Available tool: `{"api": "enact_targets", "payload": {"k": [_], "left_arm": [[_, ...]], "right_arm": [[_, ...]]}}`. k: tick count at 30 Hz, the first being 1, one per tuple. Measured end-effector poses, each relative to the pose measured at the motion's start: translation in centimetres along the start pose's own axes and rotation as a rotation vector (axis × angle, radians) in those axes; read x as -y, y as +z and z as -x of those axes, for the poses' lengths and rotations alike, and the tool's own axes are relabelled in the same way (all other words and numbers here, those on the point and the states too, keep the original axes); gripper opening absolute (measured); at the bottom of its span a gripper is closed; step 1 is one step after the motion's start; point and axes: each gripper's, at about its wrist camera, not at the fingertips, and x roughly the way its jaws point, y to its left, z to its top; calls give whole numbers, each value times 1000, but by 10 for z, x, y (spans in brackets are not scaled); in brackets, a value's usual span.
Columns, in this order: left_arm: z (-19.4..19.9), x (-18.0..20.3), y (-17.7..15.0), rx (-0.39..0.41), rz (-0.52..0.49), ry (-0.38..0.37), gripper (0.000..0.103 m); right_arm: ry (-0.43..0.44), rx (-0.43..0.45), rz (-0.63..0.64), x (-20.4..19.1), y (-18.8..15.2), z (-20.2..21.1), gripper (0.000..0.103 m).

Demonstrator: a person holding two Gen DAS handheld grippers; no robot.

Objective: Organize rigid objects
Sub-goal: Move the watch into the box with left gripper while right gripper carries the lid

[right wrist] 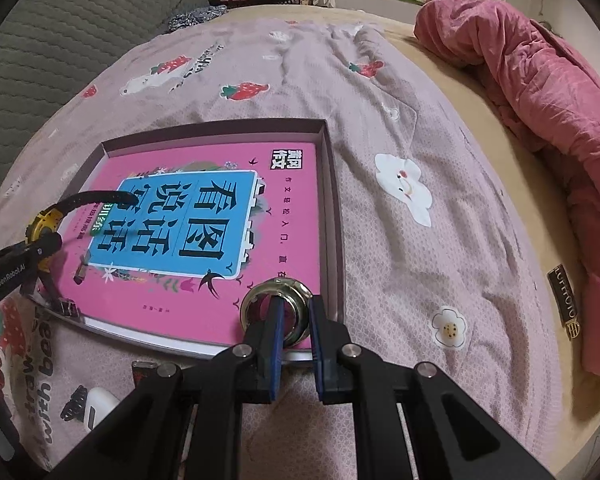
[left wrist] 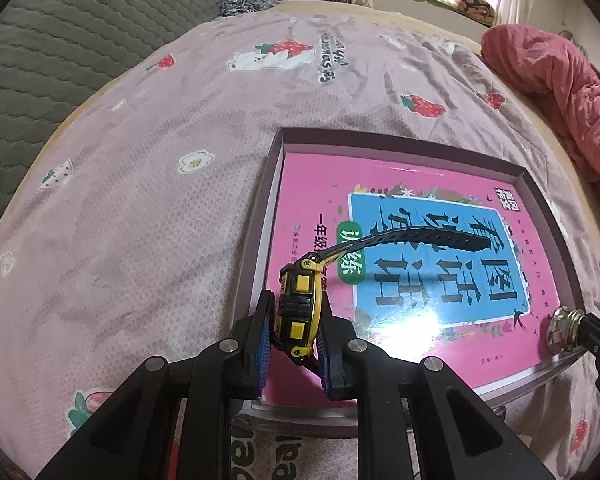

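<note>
- The bed (right wrist: 400,128) fills both my views, spread with a pale pink sheet printed with strawberries and flowers.
- A rumpled pink quilt (right wrist: 540,92) lies along the bed's far right edge, well apart from the rest.
- An open, shallow box (left wrist: 278,160) sits on the sheet in front of me, its low walls standing around what lies inside.
- A pink book (right wrist: 204,304) with a blue panel lies flat in the box and covers nearly all of its floor.
- My left fingers (left wrist: 296,320) are clamped on a yellow and black watch (left wrist: 298,312), gripping its case on edge; the black strap (left wrist: 412,238) curves out above the book's left side, over the box.
- My right fingers (right wrist: 294,316) are pinched nearly together on a shiny metal ring (right wrist: 260,300), one finger passing through its opening; the ring is at the book's near right corner, inside the box, though I cannot tell whether it touches the cover.
</note>
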Motion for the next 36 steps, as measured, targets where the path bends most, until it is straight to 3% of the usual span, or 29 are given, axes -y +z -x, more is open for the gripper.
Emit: {"api": "enact_targets", "payload": {"k": [10,36], "left_arm": [[-7,-3,-7,-12,10,10,20],[-1,-6,-13,23,0,17,20]], "right_arm": [[-46,-29,-21,4,5,-4,13],[18,26,-81,16,-3,8,14]]}}
